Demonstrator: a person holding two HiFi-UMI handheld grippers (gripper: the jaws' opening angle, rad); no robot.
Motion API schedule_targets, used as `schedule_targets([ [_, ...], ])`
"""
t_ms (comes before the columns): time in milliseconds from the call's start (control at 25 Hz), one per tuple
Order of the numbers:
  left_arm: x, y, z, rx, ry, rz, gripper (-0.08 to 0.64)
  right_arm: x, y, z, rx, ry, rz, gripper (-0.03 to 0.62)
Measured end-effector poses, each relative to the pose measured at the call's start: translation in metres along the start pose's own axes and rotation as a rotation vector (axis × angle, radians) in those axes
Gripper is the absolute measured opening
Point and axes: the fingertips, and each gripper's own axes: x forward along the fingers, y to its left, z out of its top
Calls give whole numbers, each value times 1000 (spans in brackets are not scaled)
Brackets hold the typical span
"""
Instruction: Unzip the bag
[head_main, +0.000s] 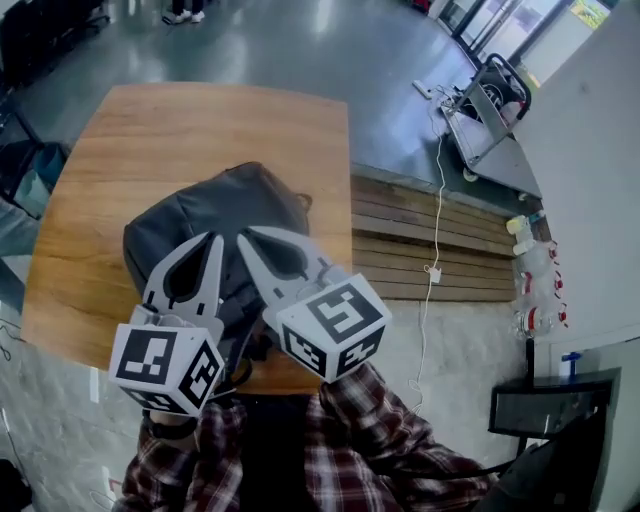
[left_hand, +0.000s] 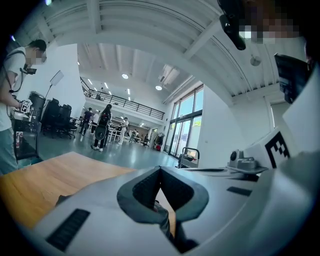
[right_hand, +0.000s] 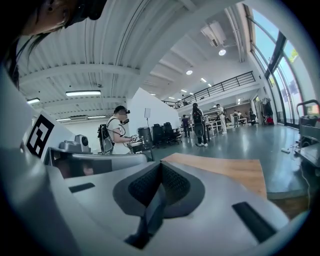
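Since both tools hang side by side just over the bag (head_main: 232, 200), prob. so one can brace while the other works the zip, left gripper (head_main: 208, 243) and right gripper (head_main: 250, 237) each have jaws pressed together w/ nothing clearly clamped. Both point fwd, away from the person, tips tilted up. Bag lies beneath them on the table (head_main: 200, 120); zip state can't be told.

Right claw (right_hand: 159, 165), jaws pressed together at the tips, dark strip (right_hand: 150, 215) in the slit behind them. Beyond, wooden table (right_hand: 225, 169); 1 person (right_hand: 117, 134) standing at left, more people (right_hand: 197, 125) farther back.
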Motion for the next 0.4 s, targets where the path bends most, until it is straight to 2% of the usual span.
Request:
schedule_targets([
  [400,27,4,-17,9,15,0,9,13,-25,-19,-4,17,-2,11],
])
